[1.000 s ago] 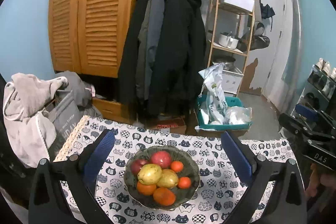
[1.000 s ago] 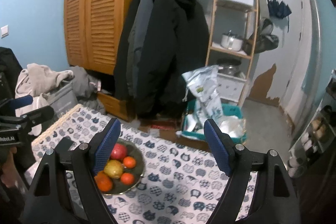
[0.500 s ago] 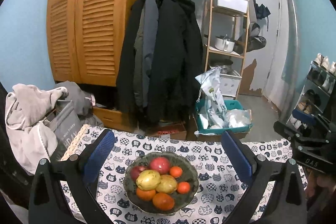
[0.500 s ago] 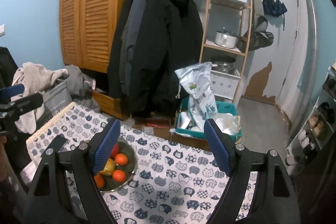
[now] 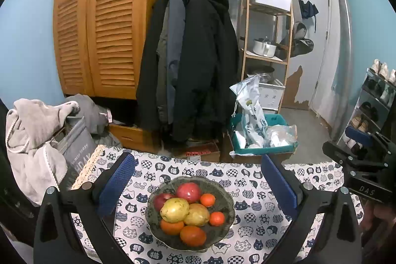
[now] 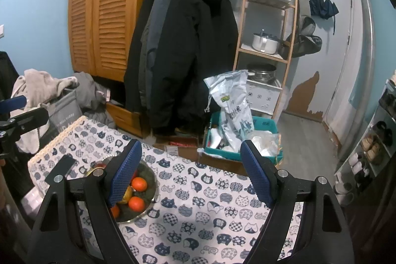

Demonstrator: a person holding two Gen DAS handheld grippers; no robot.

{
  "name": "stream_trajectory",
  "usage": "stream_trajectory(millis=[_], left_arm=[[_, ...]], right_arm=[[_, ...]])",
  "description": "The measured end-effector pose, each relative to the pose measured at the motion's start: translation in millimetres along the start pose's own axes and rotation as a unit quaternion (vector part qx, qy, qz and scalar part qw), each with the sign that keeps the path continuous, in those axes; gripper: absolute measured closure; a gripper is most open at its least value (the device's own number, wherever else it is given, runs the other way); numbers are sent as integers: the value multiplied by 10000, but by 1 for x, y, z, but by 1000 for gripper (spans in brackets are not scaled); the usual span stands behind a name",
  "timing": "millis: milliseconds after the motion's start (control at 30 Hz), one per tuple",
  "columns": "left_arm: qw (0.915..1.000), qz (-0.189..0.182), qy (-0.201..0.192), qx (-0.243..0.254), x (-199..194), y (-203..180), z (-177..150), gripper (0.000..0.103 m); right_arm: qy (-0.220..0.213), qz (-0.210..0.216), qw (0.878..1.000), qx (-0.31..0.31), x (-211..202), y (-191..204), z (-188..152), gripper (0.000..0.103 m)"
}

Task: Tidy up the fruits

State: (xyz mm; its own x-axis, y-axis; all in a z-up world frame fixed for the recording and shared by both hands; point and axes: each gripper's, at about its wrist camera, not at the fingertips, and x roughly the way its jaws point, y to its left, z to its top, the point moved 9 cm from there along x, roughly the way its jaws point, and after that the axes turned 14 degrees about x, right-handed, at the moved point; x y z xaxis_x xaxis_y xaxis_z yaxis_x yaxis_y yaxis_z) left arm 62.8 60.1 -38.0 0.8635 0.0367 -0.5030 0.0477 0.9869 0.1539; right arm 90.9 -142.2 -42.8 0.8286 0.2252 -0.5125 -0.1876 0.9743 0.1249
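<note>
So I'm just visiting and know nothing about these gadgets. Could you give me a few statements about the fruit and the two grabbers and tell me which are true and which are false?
1. All the fruit sits in one bowl. True.
2. The left gripper is squeezing a red apple. False: its jaws stand wide open with nothing between the pads; the red apple lies in the bowl.
3. The right gripper is open and holds nothing. True.
4. The bowl stands on bare wood. False: it stands on a cat-print tablecloth.
5. The bowl holds only oranges. False: besides the oranges there are two yellowish fruits and red ones.
</note>
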Motion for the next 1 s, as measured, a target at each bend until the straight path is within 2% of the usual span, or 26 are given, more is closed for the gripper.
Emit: stream_trajectory(millis=[1000], left_arm=[[9999, 121, 51, 65, -1, 6, 1, 1]], right_arm=[[-27, 8, 10000, -4, -1, 1, 1, 22]])
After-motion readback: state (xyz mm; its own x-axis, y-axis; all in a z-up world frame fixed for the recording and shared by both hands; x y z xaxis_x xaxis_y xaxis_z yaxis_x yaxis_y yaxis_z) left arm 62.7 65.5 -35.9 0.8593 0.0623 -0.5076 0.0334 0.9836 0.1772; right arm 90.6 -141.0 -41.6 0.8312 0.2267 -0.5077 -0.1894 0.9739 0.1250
